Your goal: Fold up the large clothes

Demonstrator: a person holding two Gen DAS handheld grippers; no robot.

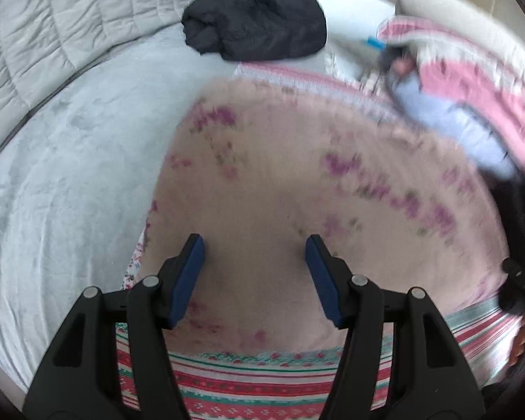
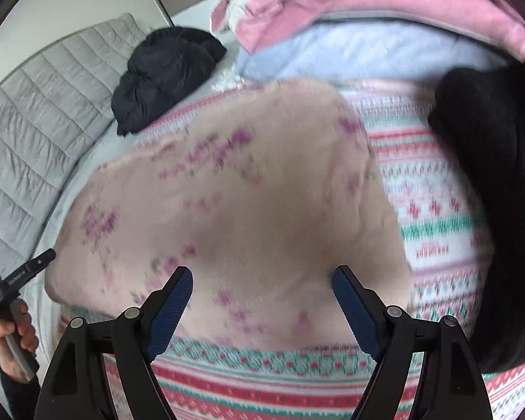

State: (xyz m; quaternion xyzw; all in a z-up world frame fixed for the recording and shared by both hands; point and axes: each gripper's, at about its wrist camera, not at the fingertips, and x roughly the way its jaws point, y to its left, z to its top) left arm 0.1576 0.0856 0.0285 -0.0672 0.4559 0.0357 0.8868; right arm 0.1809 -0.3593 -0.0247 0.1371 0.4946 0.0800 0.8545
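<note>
Grey bedding (image 1: 63, 161) spreads left of both grippers; left gripper (image 1: 254, 245) and right gripper (image 2: 262, 274) hover released, pink floral garment (image 2: 227, 192) between each pair of jaws.

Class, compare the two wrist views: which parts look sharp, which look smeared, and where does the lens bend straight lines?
Left wrist view: the left gripper is crisp, the pink floral cloth smeared, worst at right; the grey quilt curves along the rim. Right wrist view: the right gripper is sharp, the striped blanket streaked, with dark corners.
</note>
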